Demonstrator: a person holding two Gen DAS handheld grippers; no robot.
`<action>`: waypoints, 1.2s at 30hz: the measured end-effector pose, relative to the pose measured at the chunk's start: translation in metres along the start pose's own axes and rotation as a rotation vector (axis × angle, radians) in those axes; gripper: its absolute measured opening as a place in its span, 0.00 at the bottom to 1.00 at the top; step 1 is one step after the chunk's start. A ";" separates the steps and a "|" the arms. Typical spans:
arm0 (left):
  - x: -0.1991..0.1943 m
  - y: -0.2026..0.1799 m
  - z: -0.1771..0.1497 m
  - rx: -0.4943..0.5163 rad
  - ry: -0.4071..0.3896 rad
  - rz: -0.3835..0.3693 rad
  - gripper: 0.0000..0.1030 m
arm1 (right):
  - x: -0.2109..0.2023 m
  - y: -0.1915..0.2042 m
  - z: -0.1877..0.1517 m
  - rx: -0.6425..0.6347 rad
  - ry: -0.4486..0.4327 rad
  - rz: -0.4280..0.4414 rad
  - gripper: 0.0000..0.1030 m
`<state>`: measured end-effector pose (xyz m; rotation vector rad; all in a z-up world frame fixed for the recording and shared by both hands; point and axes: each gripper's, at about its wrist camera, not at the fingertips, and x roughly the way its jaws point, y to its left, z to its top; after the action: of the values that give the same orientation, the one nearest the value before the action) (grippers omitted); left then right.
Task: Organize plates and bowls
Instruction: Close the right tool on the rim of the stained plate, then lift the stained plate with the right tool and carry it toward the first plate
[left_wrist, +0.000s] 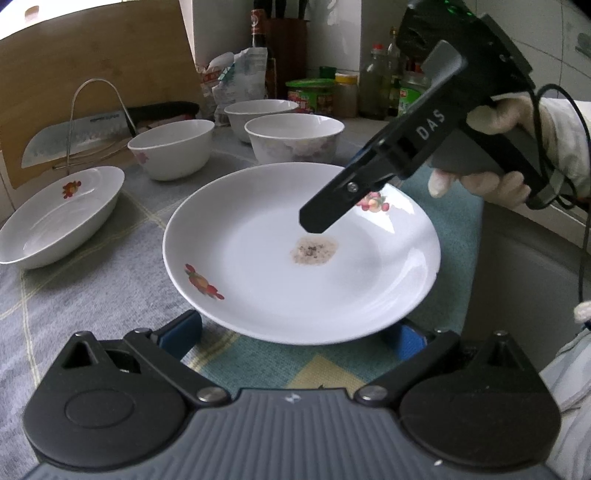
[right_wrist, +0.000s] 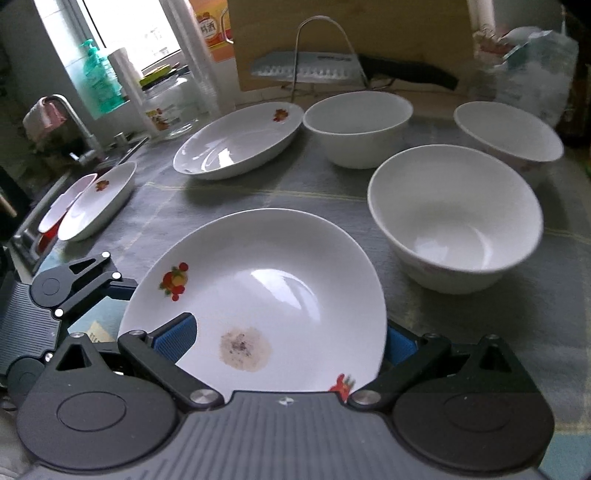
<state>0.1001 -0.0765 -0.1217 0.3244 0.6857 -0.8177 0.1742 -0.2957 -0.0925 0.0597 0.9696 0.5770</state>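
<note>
Along the far edge of the desk (left_wrist: 92, 295), against the wall: a wooden cutting board (left_wrist: 110, 55), a cleaver (left_wrist: 74, 136) on a wire rack, a crumpled bag (left_wrist: 240, 81), a crowd of bottles and jars (left_wrist: 376, 81). Just in front of those, three white bowls: one (left_wrist: 173, 151) beside the rack, two more (left_wrist: 295, 140) (left_wrist: 258, 110) close together behind the soiled plate (left_wrist: 258, 277). Toward the sink edge, an oval deep dish (left_wrist: 55, 229), apart from the plate; beyond it, seen from the right wrist, two more small dishes (right_wrist: 99, 199) at the very edge beside a tap (right_wrist: 70, 118). Near the front edge, on the grey checked cloth: the plate itself, round, white, shallow, with a brownish speckled stain (left_wrist: 314, 251) at the centre and red-and-yellow fruit prints (left_wrist: 201, 282) on the rim. Appears to rest on the cloth, though cannot tell for sure. Left gripper (left_wrist: 295, 332) released, jaws wide, blue pads low on either side of the plate's near rim. Right gripper (right_wrist: 288, 339) likewise released, held in a gloved hand (left_wrist: 517, 147), straddling the plate's opposite rim with one finger over the well and the other behind the rim, not pinching. Bare cloth between plate and oval dish, and a narrower strip between plate and nearest bowl; little room behind, with the bowls close.
</note>
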 end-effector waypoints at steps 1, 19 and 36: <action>0.001 0.001 0.001 0.003 0.005 -0.004 1.00 | 0.002 0.000 0.002 -0.003 0.003 0.004 1.00; 0.002 0.001 0.004 0.058 0.006 -0.036 0.99 | 0.007 -0.011 0.013 0.018 0.025 0.092 1.00; -0.002 0.003 0.006 0.068 0.019 -0.039 0.99 | 0.008 -0.012 0.019 0.045 0.047 0.130 1.00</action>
<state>0.1038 -0.0769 -0.1164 0.3811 0.6847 -0.8775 0.1977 -0.2986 -0.0915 0.1512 1.0300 0.6788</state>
